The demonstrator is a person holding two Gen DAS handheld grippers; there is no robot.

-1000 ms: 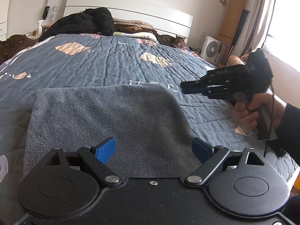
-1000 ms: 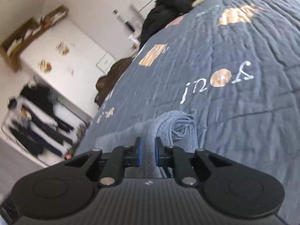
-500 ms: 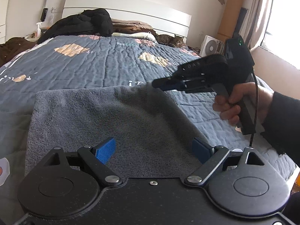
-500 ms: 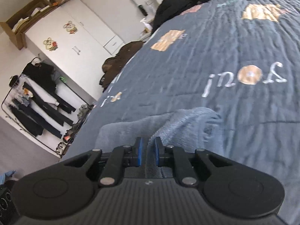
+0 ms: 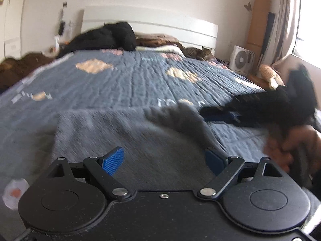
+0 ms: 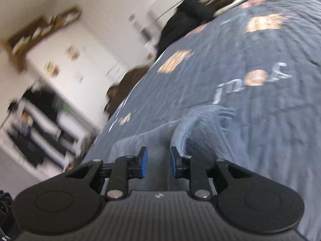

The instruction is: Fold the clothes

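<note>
Lying on one quilt (image 5: 130,84), one grey towel (image 5: 140,140) faces two parted grippers.

Your left tongs (image 5: 163,160): matte black body, two round discs, silver pivot screws, blue ribbed pads (image 5: 113,160). Your right tongs (image 6: 156,163): same black build, ridged top plate, blue pads. Bare skin, dark sleeve on your right hand (image 5: 289,146) at 3 o'clock.
</note>
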